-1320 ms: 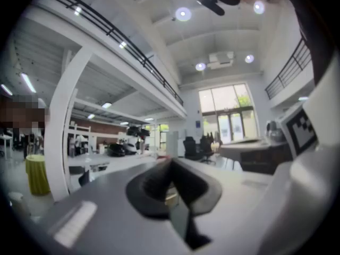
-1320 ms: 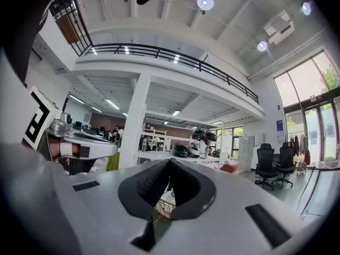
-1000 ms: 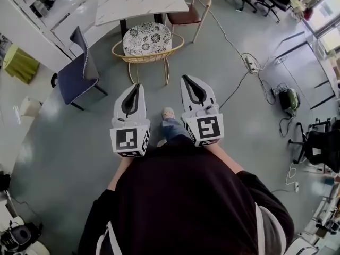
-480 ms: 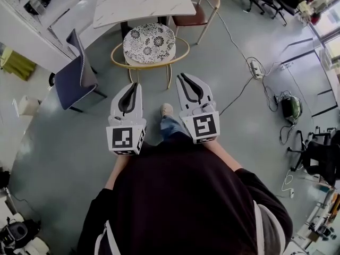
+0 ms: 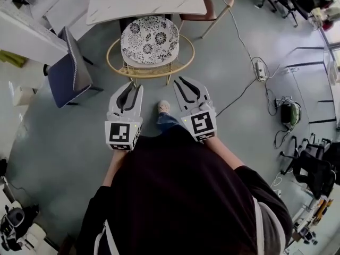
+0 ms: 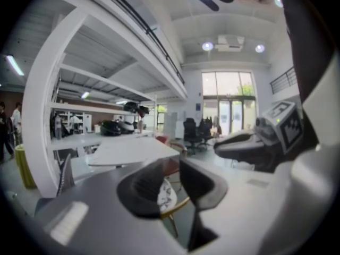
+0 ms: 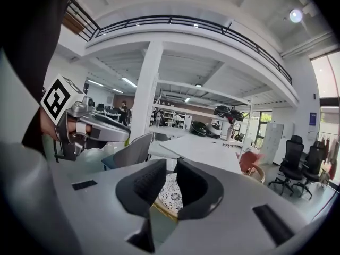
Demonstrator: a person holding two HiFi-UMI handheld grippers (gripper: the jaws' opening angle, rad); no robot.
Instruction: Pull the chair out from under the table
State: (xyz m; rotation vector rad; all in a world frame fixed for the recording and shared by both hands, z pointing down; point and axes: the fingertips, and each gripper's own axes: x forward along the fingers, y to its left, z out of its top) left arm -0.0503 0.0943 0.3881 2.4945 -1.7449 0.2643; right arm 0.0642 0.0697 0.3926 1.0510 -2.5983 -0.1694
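**Gold-tube chair just ahead of both jaw pairs, nothing gripped**

Hidden first: a dark torso blocks everything behind the grippers in the head view, and the arms are mostly covered.
Left gripper: jaws part-spread, have just been opening, nothing between them.
Right gripper: narrow gap, pads not touching, also empty.
Pads are black and ribbed, shells smooth pale grey.
A shoe shows between the two grippers.
Just past both sets of tips, clear of them: the chair, curved gold hoop nearest.
Each gripper view shows only a sliver of it through the jaw gap.
The cushion is round with a black-and-white floral print.
Legs are mostly hidden under the seat.
The seat's far edge sits at the edge of the white veined table; overlap is hard to judge.
Left of the left jaws: blue chair.
Beyond the right jaws: red-seat chair, cut off at the frame top.
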